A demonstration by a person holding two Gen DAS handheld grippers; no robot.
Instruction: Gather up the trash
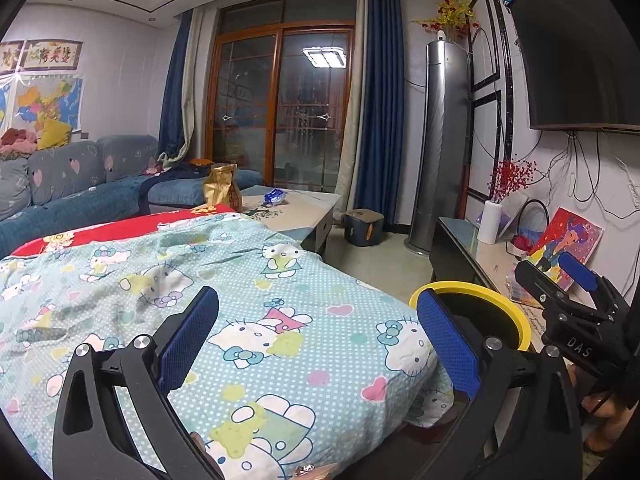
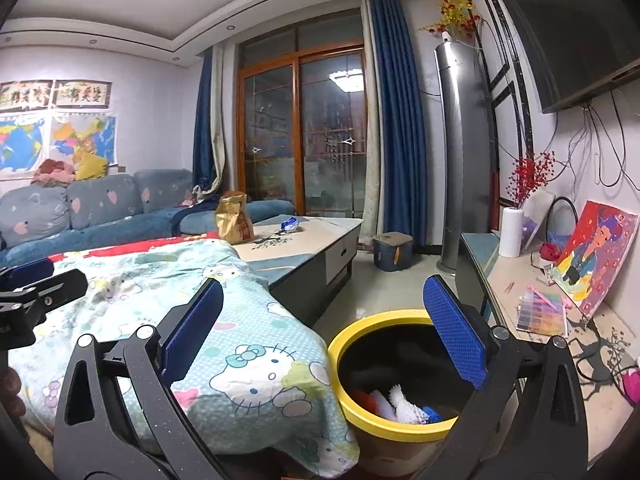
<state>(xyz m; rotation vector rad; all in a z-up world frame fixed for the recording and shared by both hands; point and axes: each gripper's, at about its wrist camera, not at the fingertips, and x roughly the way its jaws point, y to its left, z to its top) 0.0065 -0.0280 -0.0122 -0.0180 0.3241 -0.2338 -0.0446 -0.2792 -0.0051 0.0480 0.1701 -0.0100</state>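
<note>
A yellow-rimmed trash bin stands on the floor beside the table; red, white and blue trash lies inside it. The bin rim also shows in the left wrist view. My right gripper is open and empty, held above the bin and the cloth's edge. My left gripper is open and empty over the Hello Kitty cloth. The right gripper also shows in the left wrist view, at the right. A gold bag and a blue wrapper sit on the far coffee table.
A blue sofa runs along the left. A TV stand with a white vase, a painting and small items lies right. A tall air conditioner and a dark stool stand by the curtains.
</note>
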